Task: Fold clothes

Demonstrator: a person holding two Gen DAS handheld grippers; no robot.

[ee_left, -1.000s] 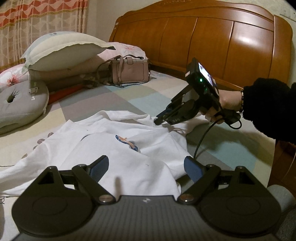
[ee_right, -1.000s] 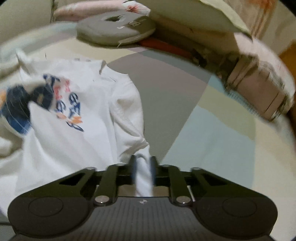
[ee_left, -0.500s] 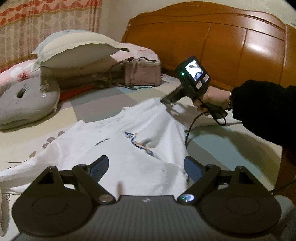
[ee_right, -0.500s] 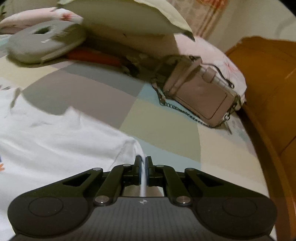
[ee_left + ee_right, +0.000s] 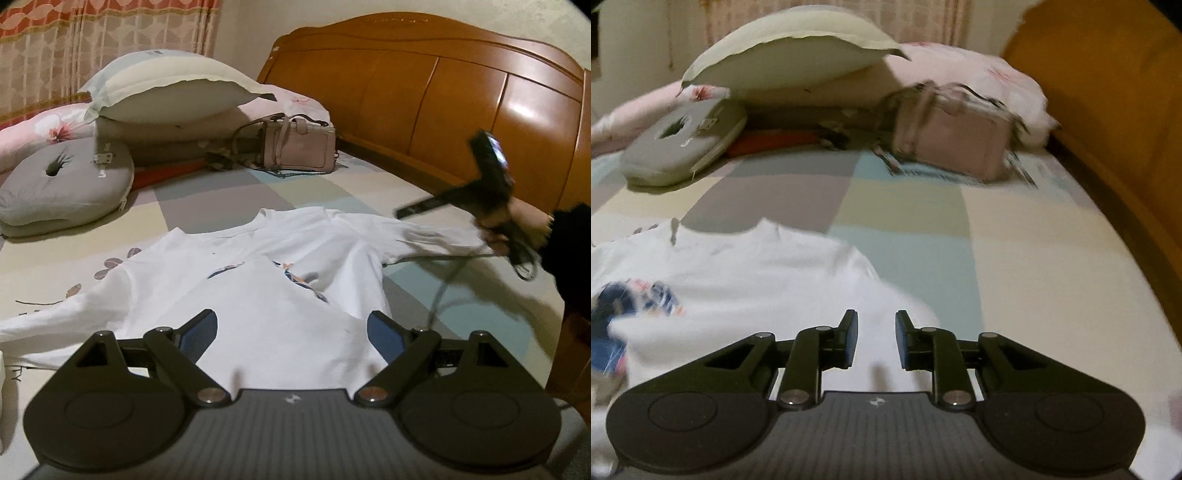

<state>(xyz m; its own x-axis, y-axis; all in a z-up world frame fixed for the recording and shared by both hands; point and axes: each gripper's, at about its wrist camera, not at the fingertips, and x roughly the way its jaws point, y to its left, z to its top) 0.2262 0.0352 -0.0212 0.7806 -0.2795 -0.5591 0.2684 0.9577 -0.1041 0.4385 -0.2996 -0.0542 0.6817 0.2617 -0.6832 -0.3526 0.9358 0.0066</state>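
Both tongs gape. Through the left wrist camera, the left gripper [image 5: 291, 332] stands wide over the near hem of the white shirt [image 5: 258, 295], spread on the bed [image 5: 207, 199]; the blurred right gripper [image 5: 406, 212] hovers at its far-right sleeve (held by a hand [image 5: 517, 225] in a dark sleeve). Through the right wrist camera, the right gripper [image 5: 876, 339] is moderately parted above smeared white cloth, its print [image 5: 624, 314] cut off left.

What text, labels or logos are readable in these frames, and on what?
None reads cleanly.
White long-sleeved shirt: blue and orange chest print, folded over and blurred.
Round grey cushion: small white marking, too small.
Light pillow: tiny tag, unreadable.
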